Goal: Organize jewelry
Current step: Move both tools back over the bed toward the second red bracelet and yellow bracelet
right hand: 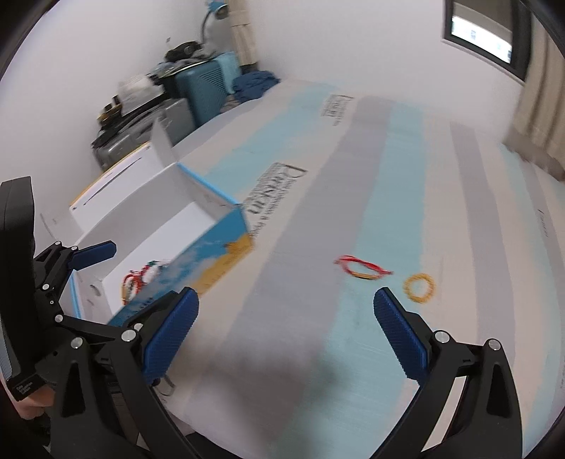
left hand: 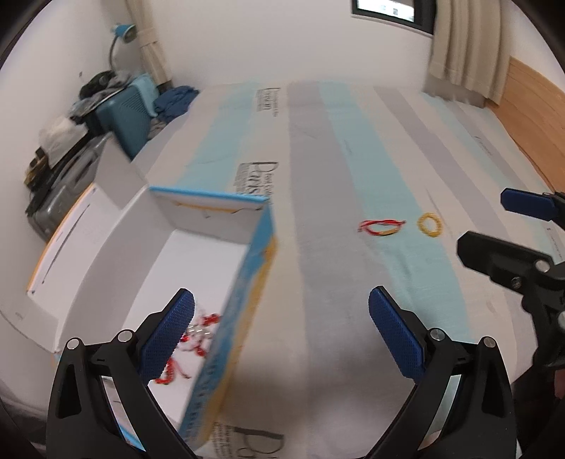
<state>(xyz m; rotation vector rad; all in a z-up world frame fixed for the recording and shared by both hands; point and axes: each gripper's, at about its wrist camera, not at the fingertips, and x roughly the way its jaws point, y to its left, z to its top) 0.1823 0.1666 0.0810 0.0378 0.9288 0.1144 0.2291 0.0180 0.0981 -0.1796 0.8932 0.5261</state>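
Both tongs — left tongs (left hand: 281,330) and right tongs (right hand: 286,330) — spread empty above the bed (left hand: 353,159), box (left hand: 247,261) at its left edge holding sorted jewelry, two bracelets (right hand: 363,267) awaiting pickup.

Bed (left hand: 353,148) with a sheet striped in pale blue, grey and white, set against a white wall (left hand: 265,42). Beige curtains (left hand: 459,46) and a dark-framed window (left hand: 392,12) above its far end; wooden headboard (left hand: 529,116) beside it; teal suitcase (left hand: 123,116) and blue desk lamp (left hand: 123,33) beyond its left edge.
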